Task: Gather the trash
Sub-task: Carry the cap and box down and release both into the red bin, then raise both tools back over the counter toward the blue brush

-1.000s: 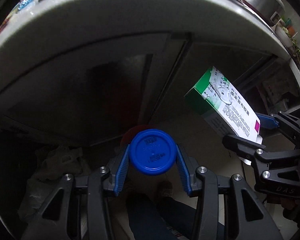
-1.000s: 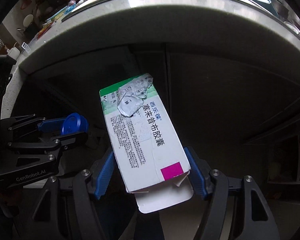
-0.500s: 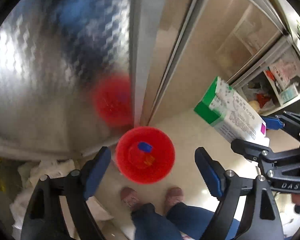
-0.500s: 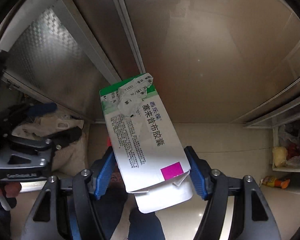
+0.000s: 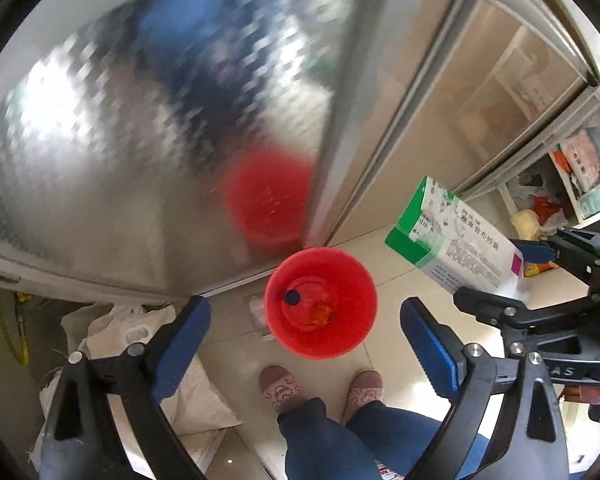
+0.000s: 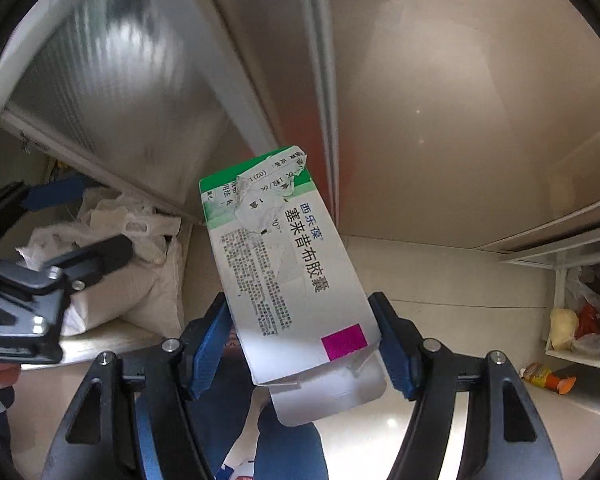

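Note:
My left gripper (image 5: 306, 336) is open and empty, high above a red bin (image 5: 321, 303) on the floor. A small blue cap (image 5: 291, 297) lies inside the bin with orange scraps. My right gripper (image 6: 302, 344) is shut on a white and green medicine box (image 6: 284, 268) with a torn label and an open bottom flap. That box (image 5: 452, 236) also shows at the right of the left wrist view, held in the air to the right of the bin. The left gripper (image 6: 52, 232) shows at the left edge of the right wrist view.
Shiny metal cabinet doors (image 5: 140, 120) stand behind the bin and mirror it. White bags (image 5: 140, 344) lie on the floor at left. An open shelf (image 6: 580, 312) with packets is at right. The person's feet (image 5: 280, 388) stand just before the bin.
My left gripper opened and let go of the blue cap, which now lies in the red bin. Both grippers tilted down toward the floor. The right gripper still holds the box.

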The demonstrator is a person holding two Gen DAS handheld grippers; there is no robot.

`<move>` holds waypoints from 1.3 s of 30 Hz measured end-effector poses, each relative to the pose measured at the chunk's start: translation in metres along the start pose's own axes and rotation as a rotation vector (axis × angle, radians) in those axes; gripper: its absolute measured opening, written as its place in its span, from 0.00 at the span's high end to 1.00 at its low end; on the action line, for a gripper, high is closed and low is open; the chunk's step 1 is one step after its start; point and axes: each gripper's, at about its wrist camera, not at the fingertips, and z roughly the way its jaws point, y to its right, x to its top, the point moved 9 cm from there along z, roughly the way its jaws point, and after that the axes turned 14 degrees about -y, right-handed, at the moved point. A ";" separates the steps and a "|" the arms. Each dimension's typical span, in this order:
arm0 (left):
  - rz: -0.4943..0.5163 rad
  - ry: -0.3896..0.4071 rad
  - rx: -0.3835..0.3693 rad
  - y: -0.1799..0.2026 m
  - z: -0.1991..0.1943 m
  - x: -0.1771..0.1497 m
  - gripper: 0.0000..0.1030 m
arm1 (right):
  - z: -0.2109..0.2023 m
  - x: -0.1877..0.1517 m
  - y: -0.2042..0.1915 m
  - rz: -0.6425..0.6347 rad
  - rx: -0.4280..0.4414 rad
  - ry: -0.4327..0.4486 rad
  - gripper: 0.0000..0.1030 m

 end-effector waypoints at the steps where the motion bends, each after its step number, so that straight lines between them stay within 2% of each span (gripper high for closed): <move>1: -0.006 0.006 -0.009 -0.003 0.000 -0.002 0.08 | 0.007 0.001 -0.002 -0.016 -0.009 -0.016 0.36; 3: -0.024 0.009 -0.031 -0.009 0.004 -0.007 0.08 | 0.020 0.004 -0.015 -0.039 -0.027 -0.031 0.36; 10: -0.090 -0.017 0.003 -0.032 0.015 -0.026 0.08 | 0.043 0.006 -0.040 -0.123 -0.050 -0.054 0.34; 12: -0.112 -0.001 0.015 -0.037 0.010 -0.031 0.08 | 0.048 0.005 -0.045 -0.142 -0.032 -0.070 0.28; 13: -0.118 0.009 0.017 -0.041 0.006 -0.034 0.08 | 0.050 0.007 -0.046 -0.144 -0.046 -0.069 0.20; 17: -0.124 0.016 0.035 -0.047 -0.015 -0.044 0.08 | 0.039 0.001 -0.047 -0.139 -0.064 -0.068 0.18; 22: -0.123 0.020 0.016 -0.041 -0.054 -0.054 0.08 | -0.012 -0.009 -0.049 -0.121 -0.056 -0.030 0.18; 26: -0.119 0.037 -0.011 -0.036 -0.103 -0.057 0.08 | -0.062 -0.015 -0.060 -0.129 -0.057 0.006 0.18; 32: -0.086 0.114 0.011 -0.026 -0.193 -0.053 0.08 | -0.158 -0.017 -0.074 -0.155 -0.070 0.107 0.18; 39: -0.083 0.205 0.083 -0.040 -0.274 -0.037 0.08 | -0.227 0.008 -0.097 -0.198 -0.072 0.223 0.17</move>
